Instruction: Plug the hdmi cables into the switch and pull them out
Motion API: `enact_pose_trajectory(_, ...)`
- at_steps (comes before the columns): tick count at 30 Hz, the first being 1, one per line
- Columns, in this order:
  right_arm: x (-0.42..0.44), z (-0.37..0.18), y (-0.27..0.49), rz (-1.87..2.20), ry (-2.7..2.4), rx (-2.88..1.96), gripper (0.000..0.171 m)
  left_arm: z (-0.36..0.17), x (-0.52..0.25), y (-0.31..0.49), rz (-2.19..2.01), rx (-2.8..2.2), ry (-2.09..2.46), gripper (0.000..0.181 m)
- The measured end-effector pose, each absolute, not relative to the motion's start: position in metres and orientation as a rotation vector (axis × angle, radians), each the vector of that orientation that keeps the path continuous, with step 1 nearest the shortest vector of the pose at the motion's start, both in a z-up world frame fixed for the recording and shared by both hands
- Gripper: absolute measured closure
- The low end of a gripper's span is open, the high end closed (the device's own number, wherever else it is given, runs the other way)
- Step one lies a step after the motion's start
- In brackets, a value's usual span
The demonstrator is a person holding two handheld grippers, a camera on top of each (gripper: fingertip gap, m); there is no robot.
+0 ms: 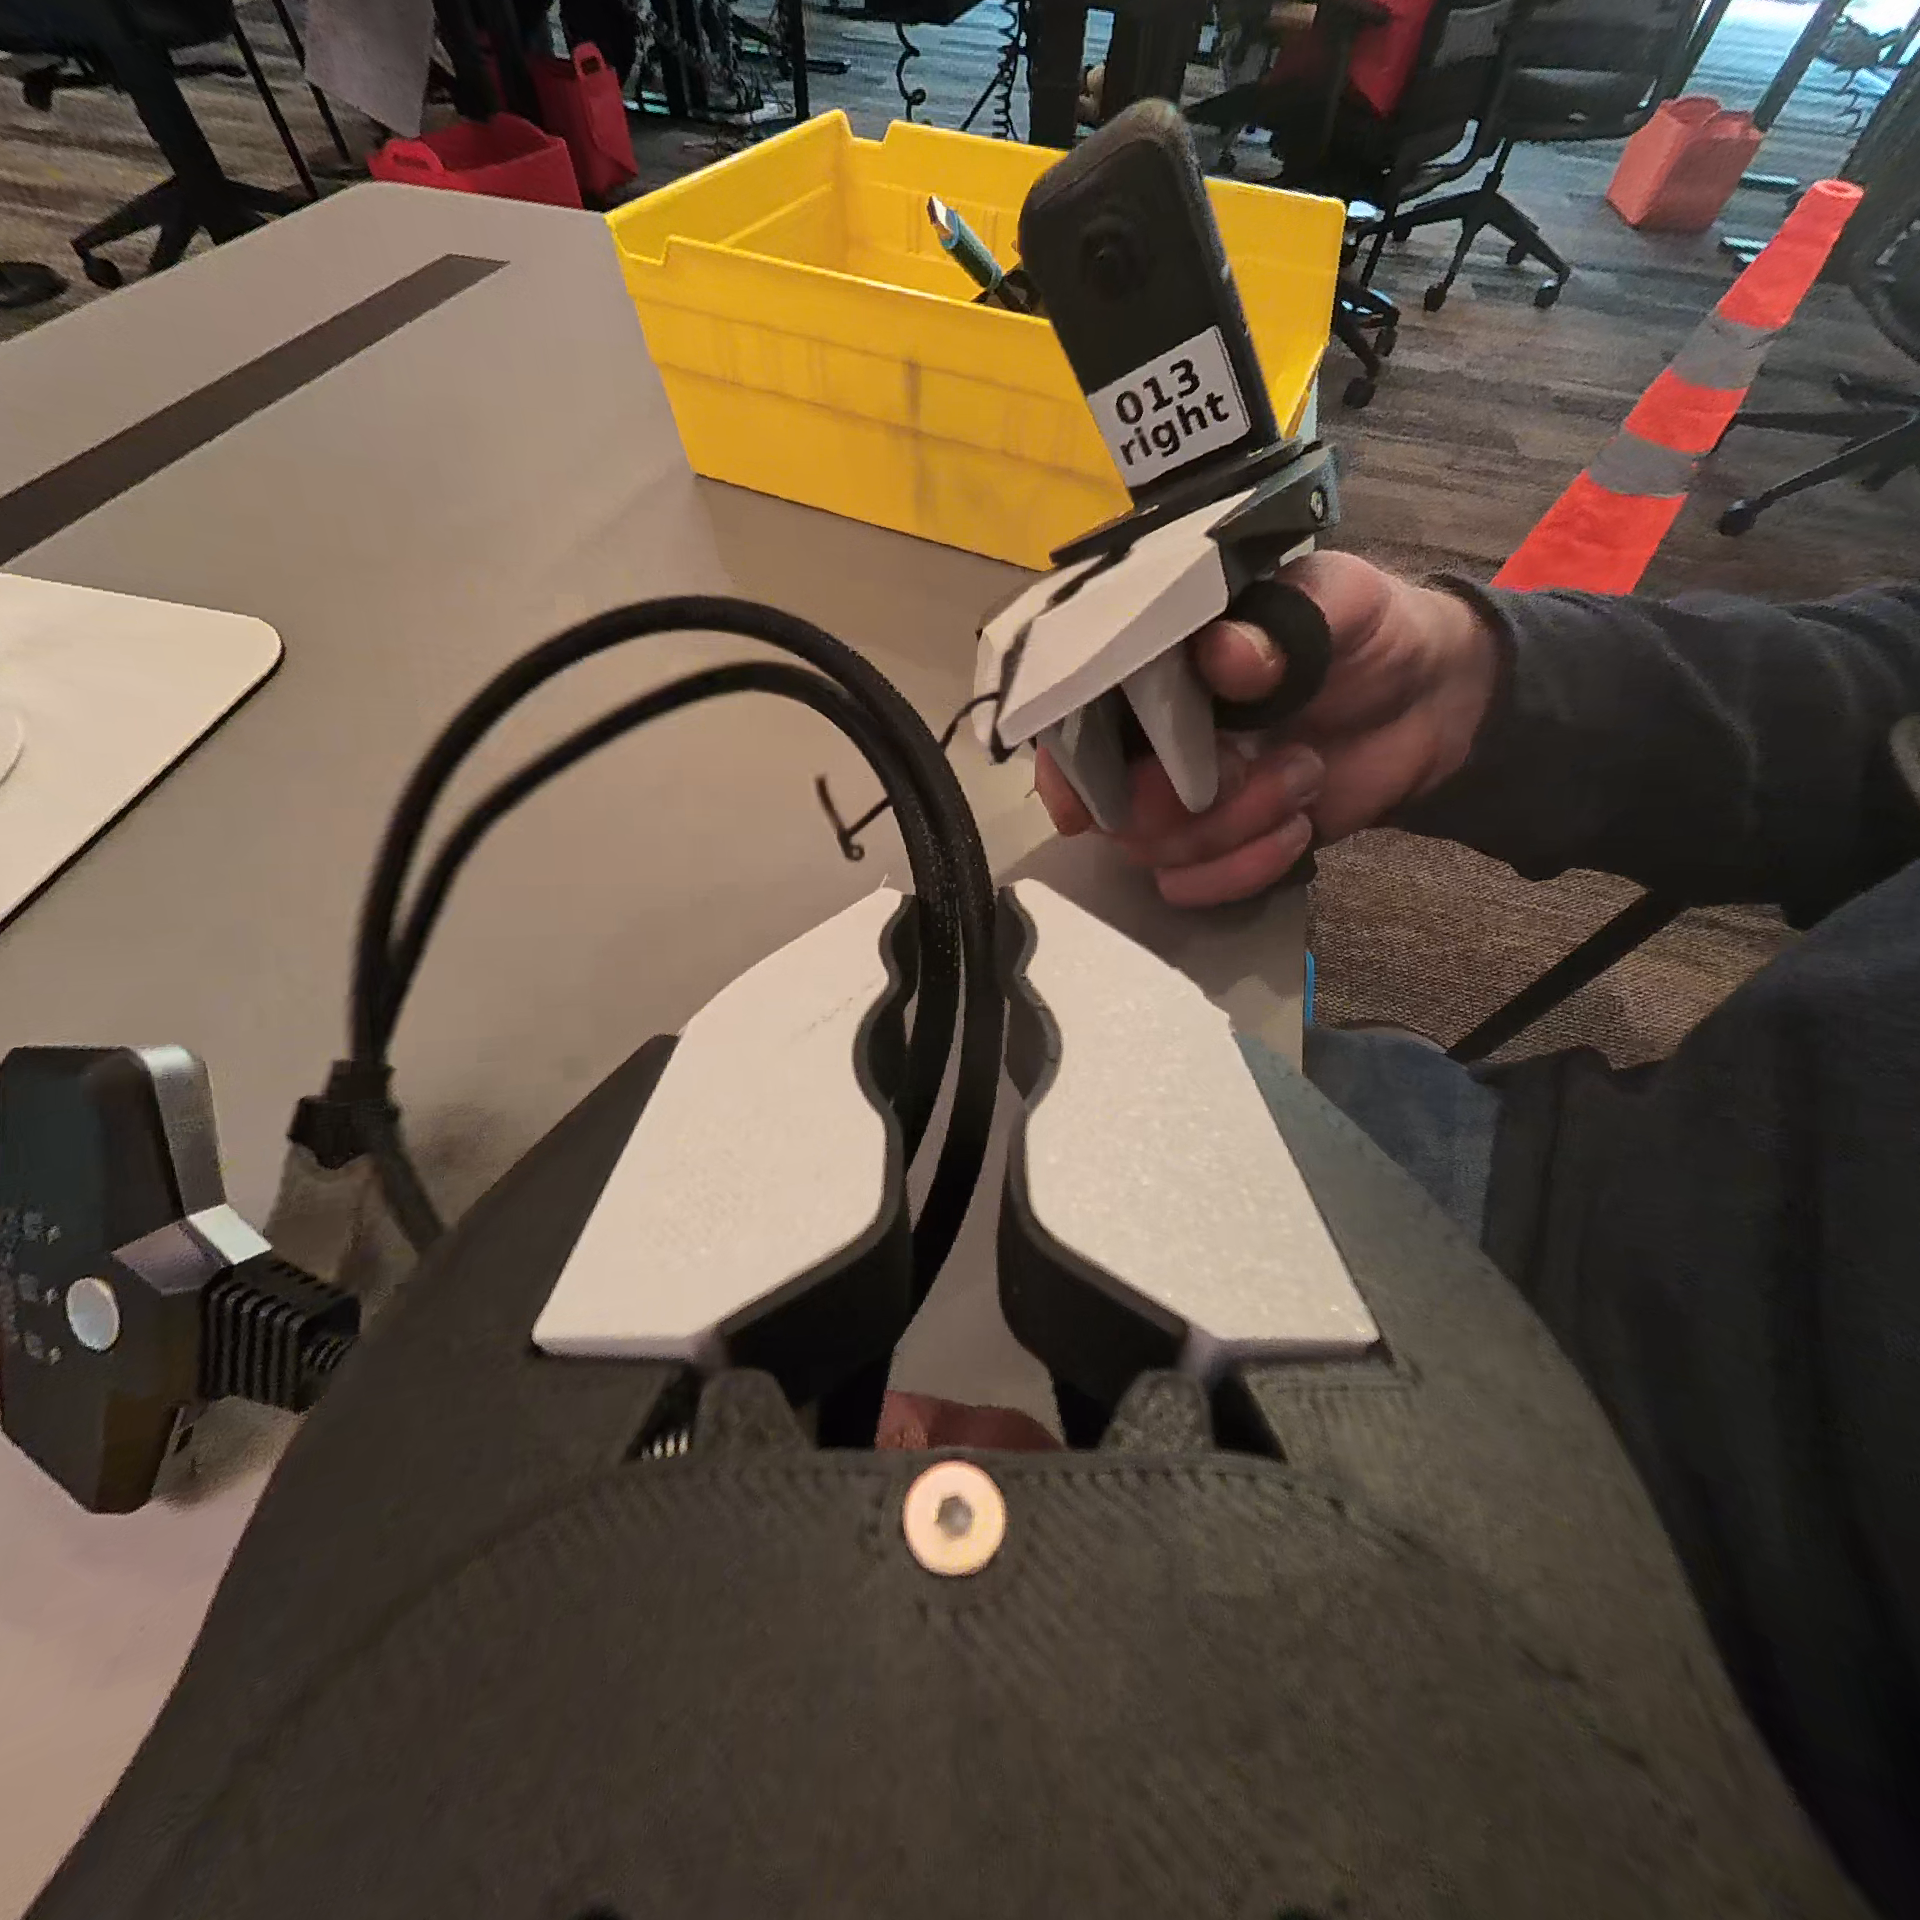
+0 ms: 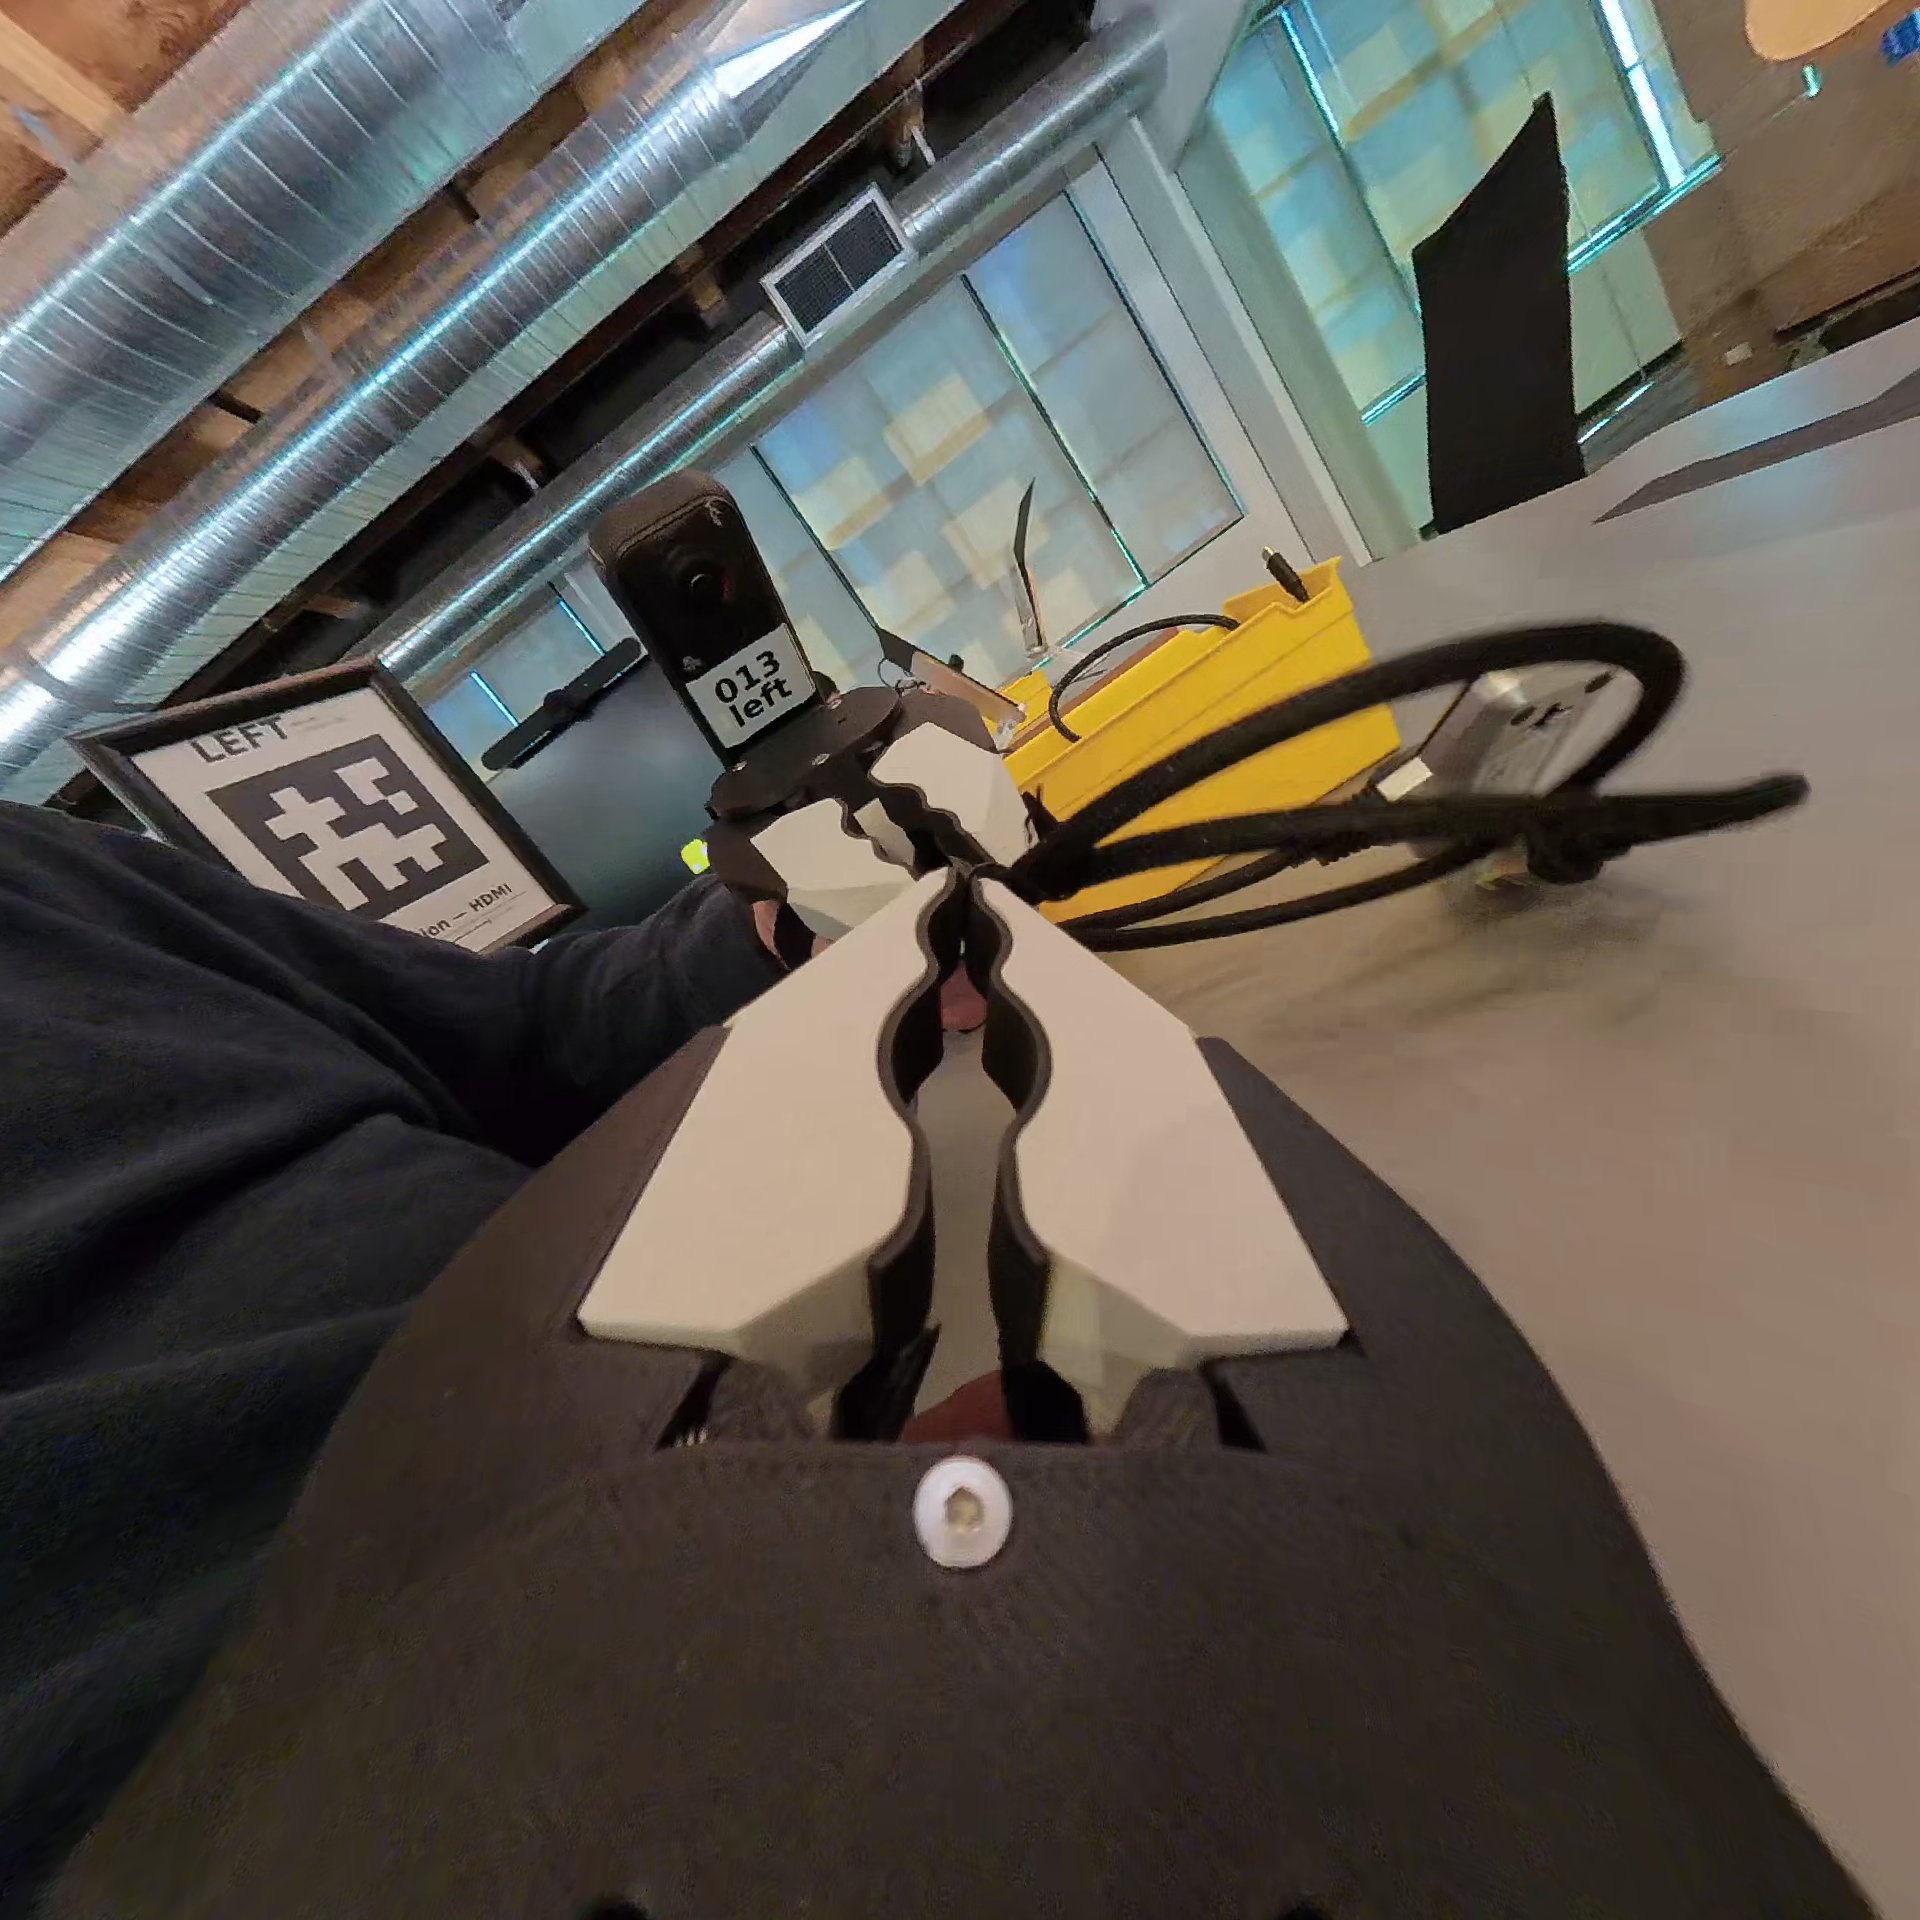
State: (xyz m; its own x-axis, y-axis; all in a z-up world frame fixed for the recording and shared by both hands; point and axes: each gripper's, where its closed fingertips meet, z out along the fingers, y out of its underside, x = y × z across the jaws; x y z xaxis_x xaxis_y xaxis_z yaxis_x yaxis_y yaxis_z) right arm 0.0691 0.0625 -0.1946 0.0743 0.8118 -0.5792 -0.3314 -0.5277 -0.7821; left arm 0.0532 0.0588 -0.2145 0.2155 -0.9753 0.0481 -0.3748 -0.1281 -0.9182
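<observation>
My left hand-held gripper point(image 1: 956, 935) is clamped on the black hdmi cable point(image 1: 665, 644), mid frame. Right hand-held gripper point(image 2: 961, 883) nearly closed, empty, w/ switch point(image 1: 94, 1278) lower left on tabletop point(image 1: 468, 468).

Both views are evenly and fairly brightly lit, with soft shadows. In the right wrist view daylight comes through the large windows point(image 2: 997, 457), which look pale and slightly washed out, and the silver ducts point(image 2: 312, 260) overhead carry bright sheen. The wide lens bends straight lines toward the edges, and that whole picture sits tilted. The black cables point(image 2: 1351, 821) are smeared by motion blur there, as is the grey box point(image 2: 1507, 748) behind them. In the left wrist view the cable loop point(image 1: 665, 727) is fairly sharp, while the black adapter point(image 1: 114, 1268) at the left edge is soft. The tabletop point(image 1: 499, 499) shows gentle, diffuse reflection without hard glare.
</observation>
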Motion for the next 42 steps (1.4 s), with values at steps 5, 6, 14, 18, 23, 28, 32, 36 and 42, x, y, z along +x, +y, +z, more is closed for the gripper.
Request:
enact_pose_trajectory(5, 0.065, -0.196, 0.061, 1.611, -0.531, -1.46, 0.171, -0.217, 0.055, 0.059, -0.892, -1.645, 1.286, 0.166)
enact_pose_trajectory(6, 0.065, -0.196, 0.061, 1.609, -0.533, -1.462, 0.171, -0.216, 0.055, 0.059, -0.896, -1.644, 1.279, 0.166)
enact_pose_trajectory(14, 0.064, -0.202, 0.06, 1.564, -0.545, -1.511, 0.171, -0.222, 0.052, 0.062, -0.815, -1.679, 1.311, 0.158)
enact_pose_trajectory(18, 0.063, -0.203, 0.059, 1.539, -0.557, -1.513, 0.171, -0.221, 0.051, 0.061, -0.8, -1.691, 1.342, 0.155)
enact_pose_trajectory(23, 0.062, -0.205, 0.058, 1.526, -0.568, -1.526, 0.171, -0.219, 0.043, 0.067, -0.752, -1.744, 1.384, 0.145)
enact_pose_trajectory(28, 0.059, -0.208, 0.057, 1.512, -0.587, -1.542, 0.171, -0.224, 0.037, 0.077, -0.737, -1.877, 1.449, 0.149)
enact_pose_trajectory(32, 0.057, -0.211, 0.057, 1.496, -0.596, -1.563, 0.171, -0.226, 0.044, 0.081, -0.775, -1.953, 1.507, 0.155)
enact_pose_trajectory(36, 0.057, -0.213, 0.057, 1.481, -0.598, -1.583, 0.171, -0.216, 0.053, 0.079, -0.724, -1.897, 1.608, 0.153)
enact_pose_trajectory(42, 0.061, -0.223, 0.055, 1.406, -0.61, -1.665, 0.171, -0.213, 0.056, 0.083, -0.629, -1.87, 1.653, 0.154)
